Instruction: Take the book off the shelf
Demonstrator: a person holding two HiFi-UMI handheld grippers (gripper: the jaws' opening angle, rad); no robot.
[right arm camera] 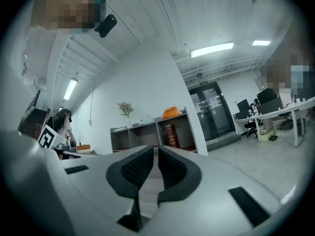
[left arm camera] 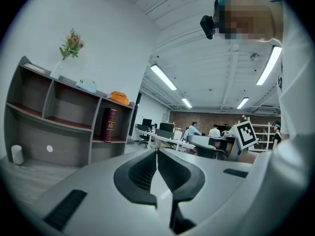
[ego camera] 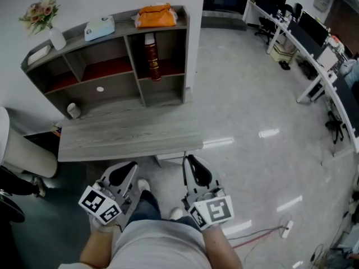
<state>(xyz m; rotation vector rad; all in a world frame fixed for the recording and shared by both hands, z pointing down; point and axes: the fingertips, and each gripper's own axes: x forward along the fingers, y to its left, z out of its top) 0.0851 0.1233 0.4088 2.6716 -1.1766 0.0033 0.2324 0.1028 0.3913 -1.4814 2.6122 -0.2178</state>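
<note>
A dark red book (ego camera: 152, 56) stands upright in the upper right compartment of the grey shelf unit (ego camera: 188, 49) against the far wall. It also shows in the left gripper view as the book (left arm camera: 109, 125) and in the right gripper view as the book (right arm camera: 171, 135). Both grippers are held low in front of the person, well short of the shelf. My left gripper (ego camera: 130, 168) has its jaws together with nothing between them. My right gripper (ego camera: 188, 160) is likewise shut and empty. Both point toward the shelf.
A low grey table (ego camera: 129, 136) lies between the grippers and the shelf. On the shelf top sit an orange bag (ego camera: 155, 15), a tissue box (ego camera: 100, 28) and a flower vase (ego camera: 50, 24). A white cup (ego camera: 73, 110) stands low at left. Desks (ego camera: 303, 38) line the right.
</note>
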